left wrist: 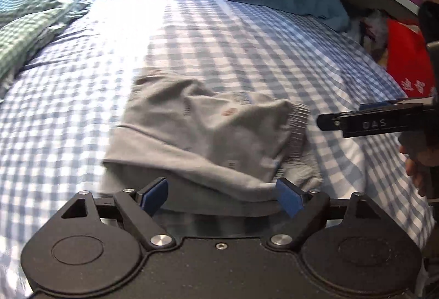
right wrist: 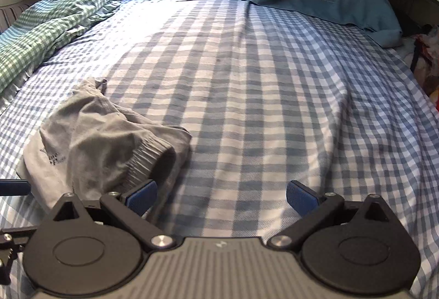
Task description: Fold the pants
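Grey pants (left wrist: 208, 140) lie bunched between both spread, empty tools (left wrist: 222, 196) (right wrist: 221, 199).

The side of the right gripper (left wrist: 323, 122), seen from the left wrist camera, bears pale letters that read roughly "DAS". A red bag (left wrist: 408, 63) at the bed's right edge carries light Chinese characters, too blurred to read. The grey pants (right wrist: 90, 142) show a small dark printed logo, illegible.
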`<action>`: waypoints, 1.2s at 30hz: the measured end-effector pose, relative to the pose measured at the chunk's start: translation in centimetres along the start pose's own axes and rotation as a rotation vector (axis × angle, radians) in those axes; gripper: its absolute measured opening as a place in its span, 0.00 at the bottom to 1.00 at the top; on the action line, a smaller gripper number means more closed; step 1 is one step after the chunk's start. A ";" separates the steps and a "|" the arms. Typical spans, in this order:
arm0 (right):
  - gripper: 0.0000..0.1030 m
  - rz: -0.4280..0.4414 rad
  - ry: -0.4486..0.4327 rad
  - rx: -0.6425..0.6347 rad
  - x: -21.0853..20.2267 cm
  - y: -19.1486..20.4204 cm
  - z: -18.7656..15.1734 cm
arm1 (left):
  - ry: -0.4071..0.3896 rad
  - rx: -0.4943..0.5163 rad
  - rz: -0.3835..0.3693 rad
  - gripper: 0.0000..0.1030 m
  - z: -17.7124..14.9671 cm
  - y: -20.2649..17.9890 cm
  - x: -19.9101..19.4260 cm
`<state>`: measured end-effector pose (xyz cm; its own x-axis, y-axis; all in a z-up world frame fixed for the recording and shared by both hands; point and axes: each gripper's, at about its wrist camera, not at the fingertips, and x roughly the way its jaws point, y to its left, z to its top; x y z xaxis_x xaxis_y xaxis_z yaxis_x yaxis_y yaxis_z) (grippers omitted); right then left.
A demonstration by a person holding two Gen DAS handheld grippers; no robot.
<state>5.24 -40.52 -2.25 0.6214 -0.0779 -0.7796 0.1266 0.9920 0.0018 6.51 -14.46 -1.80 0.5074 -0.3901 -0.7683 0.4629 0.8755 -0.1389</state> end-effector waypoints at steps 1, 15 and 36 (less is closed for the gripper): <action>1.00 0.020 -0.007 -0.016 0.2 0.8 0.7 | -0.006 -0.008 0.046 0.86 -0.2 1.6 -0.4; 0.99 0.389 0.091 -0.280 7.6 11.1 12.3 | -0.049 0.383 0.106 0.79 1.0 9.9 2.1; 0.25 0.310 0.171 -0.263 15.4 17.8 16.1 | -0.050 0.683 -0.099 0.00 1.5 9.5 4.6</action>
<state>29.58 -25.63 -4.16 0.4589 0.2229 -0.8601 -0.2605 0.9592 0.1096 14.28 -8.37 -5.74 0.4644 -0.4856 -0.7406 0.8544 0.4658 0.2304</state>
